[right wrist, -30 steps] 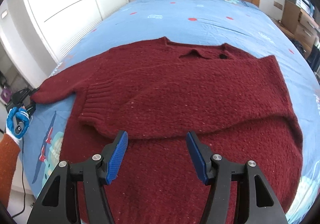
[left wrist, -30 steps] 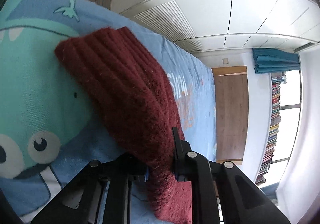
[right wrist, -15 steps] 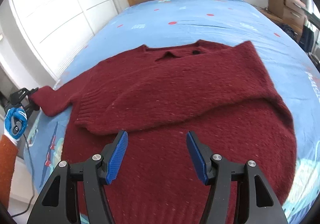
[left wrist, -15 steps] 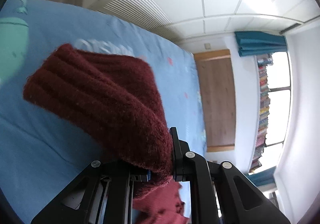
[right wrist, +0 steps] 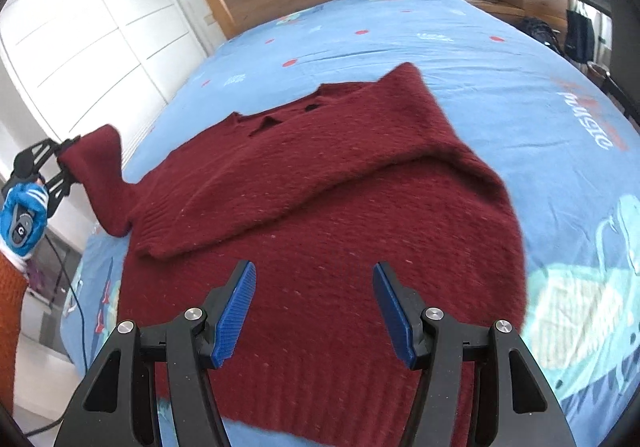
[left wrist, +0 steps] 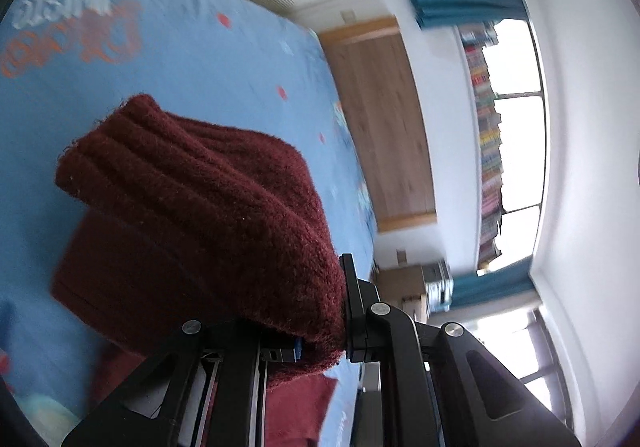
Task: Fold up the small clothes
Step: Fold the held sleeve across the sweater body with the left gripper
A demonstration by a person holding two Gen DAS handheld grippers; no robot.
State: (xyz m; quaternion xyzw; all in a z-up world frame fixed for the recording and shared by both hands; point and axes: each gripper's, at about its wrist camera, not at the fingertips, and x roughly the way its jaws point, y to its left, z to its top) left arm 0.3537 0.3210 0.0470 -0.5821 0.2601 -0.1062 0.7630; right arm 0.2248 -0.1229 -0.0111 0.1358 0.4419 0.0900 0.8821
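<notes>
Maroon knit sweater [right wrist: 320, 207] lies spread on the blue bed [right wrist: 500, 59], directly ahead of the right tool [right wrist: 314, 311], whose jaws stand wide and empty. Left tool [left wrist: 320, 331] pinches the ribbed sleeve cuff [left wrist: 192, 199], lifted off the bed.

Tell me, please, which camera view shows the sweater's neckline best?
The right wrist view: the neckline lies in plain sight at the far end of the red sweater. The left wrist view shows only the sleeve cuff clamped in the left gripper, no neckline.
</notes>
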